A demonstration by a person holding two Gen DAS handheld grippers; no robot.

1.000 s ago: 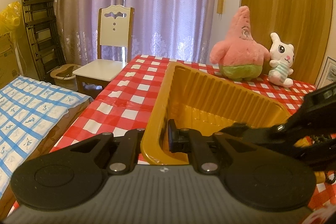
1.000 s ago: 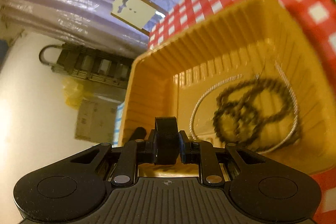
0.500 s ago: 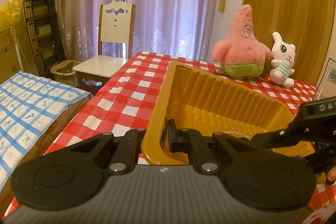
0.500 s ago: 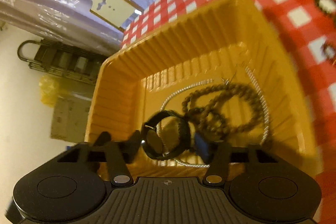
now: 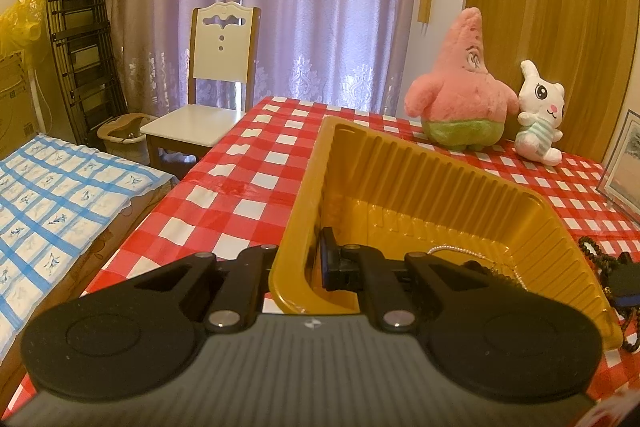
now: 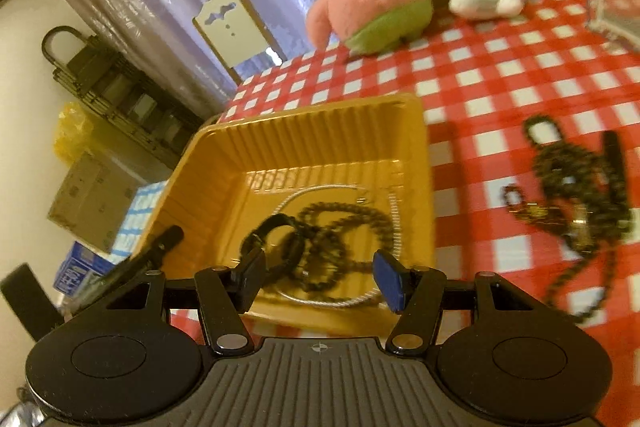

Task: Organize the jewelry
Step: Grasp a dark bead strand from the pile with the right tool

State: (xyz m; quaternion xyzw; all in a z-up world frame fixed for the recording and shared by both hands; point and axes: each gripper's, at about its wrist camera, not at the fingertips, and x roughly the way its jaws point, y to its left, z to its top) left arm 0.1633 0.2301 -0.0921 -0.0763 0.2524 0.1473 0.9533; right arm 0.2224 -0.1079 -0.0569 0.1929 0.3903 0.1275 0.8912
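The tray (image 5: 304, 211) wall is pinched by the left gripper (image 5: 298, 267). The right gripper (image 6: 318, 281) is spread, empty. The remaining jewelry (image 6: 568, 195) right of the tray should be clamped by 1 strand, avoiding tangles.

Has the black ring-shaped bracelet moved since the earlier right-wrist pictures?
Yes. The black ring-shaped bracelet left the right gripper and now lies in the ribbed yellow plastic tray, on the beaded necklaces.

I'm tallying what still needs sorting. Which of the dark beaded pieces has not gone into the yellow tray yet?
The tangled dark bead strand lying on the checked tablecloth, right of the yellow tray. The other dark beads already lie inside it with the silver chain.
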